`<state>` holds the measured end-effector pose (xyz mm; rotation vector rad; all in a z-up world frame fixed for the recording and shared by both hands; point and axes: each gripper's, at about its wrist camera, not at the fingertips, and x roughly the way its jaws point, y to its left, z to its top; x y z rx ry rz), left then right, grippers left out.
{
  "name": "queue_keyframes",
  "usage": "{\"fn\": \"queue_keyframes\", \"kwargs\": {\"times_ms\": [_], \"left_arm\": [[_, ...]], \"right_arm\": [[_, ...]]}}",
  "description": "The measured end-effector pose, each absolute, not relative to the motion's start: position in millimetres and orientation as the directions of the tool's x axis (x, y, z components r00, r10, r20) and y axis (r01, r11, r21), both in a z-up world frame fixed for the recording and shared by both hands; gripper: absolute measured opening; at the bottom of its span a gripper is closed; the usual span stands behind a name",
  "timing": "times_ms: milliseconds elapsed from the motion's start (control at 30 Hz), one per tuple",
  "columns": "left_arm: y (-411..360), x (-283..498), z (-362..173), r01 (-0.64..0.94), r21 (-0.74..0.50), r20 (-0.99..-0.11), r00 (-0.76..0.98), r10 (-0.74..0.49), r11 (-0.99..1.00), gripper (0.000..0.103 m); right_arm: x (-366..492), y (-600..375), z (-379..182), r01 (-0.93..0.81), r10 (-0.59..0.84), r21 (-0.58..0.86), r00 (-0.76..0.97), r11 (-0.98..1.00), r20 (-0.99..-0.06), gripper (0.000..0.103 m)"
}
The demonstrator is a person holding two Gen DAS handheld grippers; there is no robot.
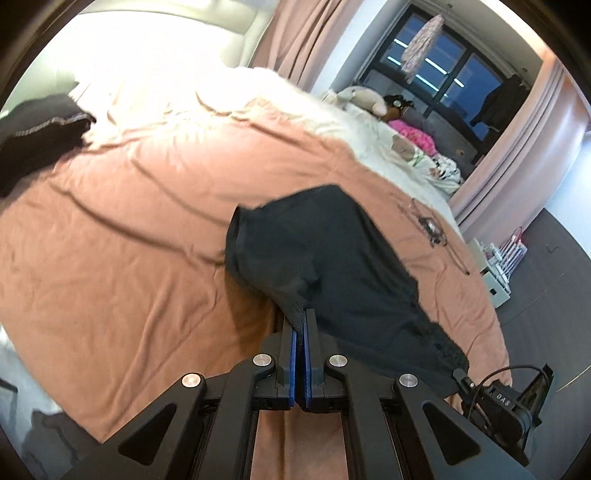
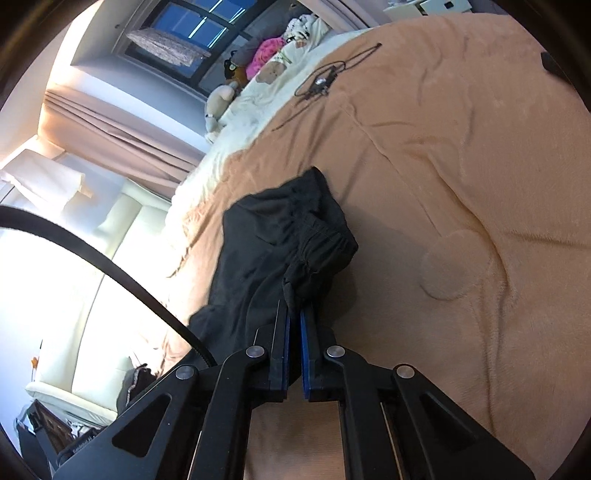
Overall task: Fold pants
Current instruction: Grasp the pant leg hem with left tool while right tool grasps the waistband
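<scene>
Fingers of the left gripper are pinching a gathered edge of the pants, their blue pads nearly meeting with only dark cloth between them. Over in the right wrist view, the right gripper is clamping the bunched, elastic-looking waistband in the same narrow way, a knot of fabric bulging out just past its tips.

Pants are hanging between the two grippers and draping down onto the bed. They are black, soft and matte, with a ribbed, puckered band at the held end. From the left wrist, their long axis is running away from the fingers toward the far side of the bed, one squared hem lying flat on the blanket. From the right wrist, the cloth is trailing back and to the left, sagging in loose folds.

Beneath them, the blanket is showing as peach-coloured fleece, wrinkled, with a round raised patch near the right gripper. A thin black cable with a small device is lying on it, well apart from the pants. At the lower right of the left wrist view, the right gripper's camera body is bearing the letters "DAS"; the rest of the writing is too small to read.

Farther off, a second dark garment is lying near the bed's far edge, plush toys are resting by the window, and pink curtains are hanging beside it.
</scene>
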<state>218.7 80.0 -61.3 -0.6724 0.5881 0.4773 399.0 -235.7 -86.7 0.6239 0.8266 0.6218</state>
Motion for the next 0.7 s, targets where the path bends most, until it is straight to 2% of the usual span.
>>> {"fn": "queue_keyframes", "kwargs": {"times_ms": [700], "left_arm": [[127, 317, 2, -0.509, -0.382, -0.621, 0.760, 0.194, 0.771, 0.003]], "right_arm": [[443, -210, -57, -0.195, 0.724, 0.774, 0.541, 0.603, -0.427, 0.002]]}}
